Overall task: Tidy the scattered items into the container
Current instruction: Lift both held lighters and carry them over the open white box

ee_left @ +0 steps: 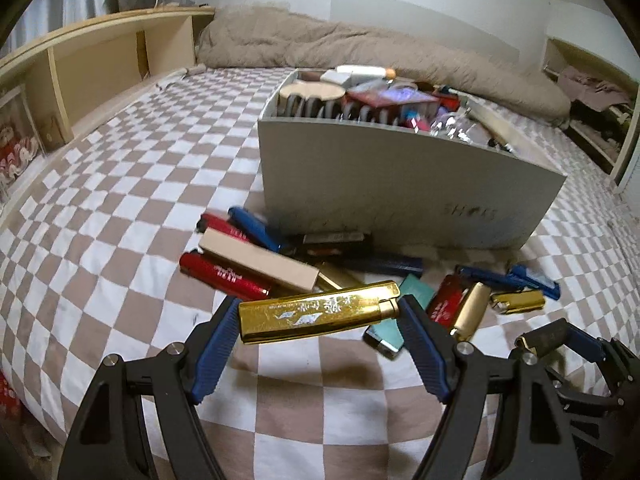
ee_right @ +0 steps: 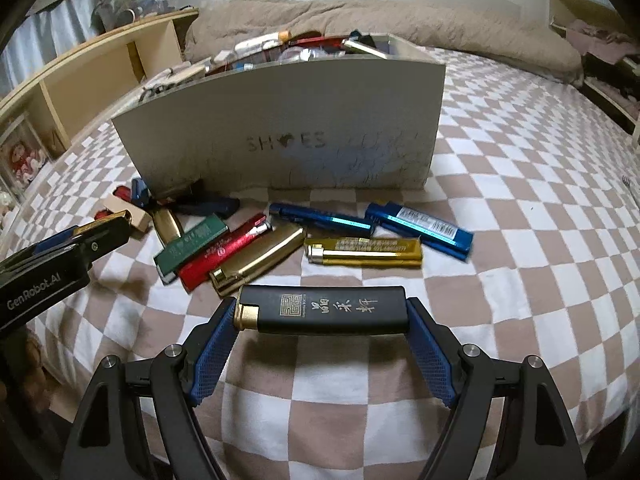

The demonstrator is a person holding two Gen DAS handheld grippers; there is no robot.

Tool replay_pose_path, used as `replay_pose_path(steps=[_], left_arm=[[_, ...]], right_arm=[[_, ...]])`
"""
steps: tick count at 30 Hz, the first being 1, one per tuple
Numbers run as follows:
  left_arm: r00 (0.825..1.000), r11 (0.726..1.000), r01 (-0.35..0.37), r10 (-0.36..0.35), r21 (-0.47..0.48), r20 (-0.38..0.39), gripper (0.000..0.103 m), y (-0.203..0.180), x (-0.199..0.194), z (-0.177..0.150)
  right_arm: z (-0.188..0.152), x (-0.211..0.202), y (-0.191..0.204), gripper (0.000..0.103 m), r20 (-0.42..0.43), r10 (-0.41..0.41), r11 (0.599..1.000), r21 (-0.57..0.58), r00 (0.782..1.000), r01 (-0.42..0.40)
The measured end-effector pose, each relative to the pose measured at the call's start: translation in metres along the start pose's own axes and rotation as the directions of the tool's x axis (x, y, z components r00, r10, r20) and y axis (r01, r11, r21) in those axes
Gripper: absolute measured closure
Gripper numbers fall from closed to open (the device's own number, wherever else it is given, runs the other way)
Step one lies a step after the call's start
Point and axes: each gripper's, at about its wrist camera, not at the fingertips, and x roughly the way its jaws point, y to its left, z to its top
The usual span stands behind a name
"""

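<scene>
Left gripper (ee_left: 319, 312) clamps a gold lighter (ee_left: 318, 312) end to end, lifted clear of the checked sheet (ee_left: 120, 208). Behind it, a pile of lighters (ee_left: 280, 256) lies against the box (ee_left: 400, 176) front; several overlap and the lower ones are half hidden. The box is already full of blurred items, its far side cut off by its own wall.

Right gripper (ee_right: 320, 314) clamps a black lighter (ee_right: 326, 312) end to end, above the sheet. Beyond it, loose lighters (ee_right: 312, 236) lie before the box, marked "SHOES". Left tool's tip intrudes at left edge.
</scene>
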Motion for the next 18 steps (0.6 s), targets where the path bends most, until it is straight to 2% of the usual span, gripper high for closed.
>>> replay_pose_path(steps=[8, 18], left_arm=[[0.998, 1.0, 0.024, -0.025, 0.02, 0.054, 0.024, -0.008, -0.023, 0.012], [0.99, 0.997, 0.073, -0.075, 0.022, 0.122, 0.024, -0.013, -0.043, 0.038]], right_arm=[[0.013, -0.035, -0.015, 0.021, 0.076, 0.015, 1.0, 0.004, 0.997, -0.015], [0.04, -0.068, -0.034, 0.021, 0.165, -0.003, 1.0, 0.018, 0.986, 0.0]])
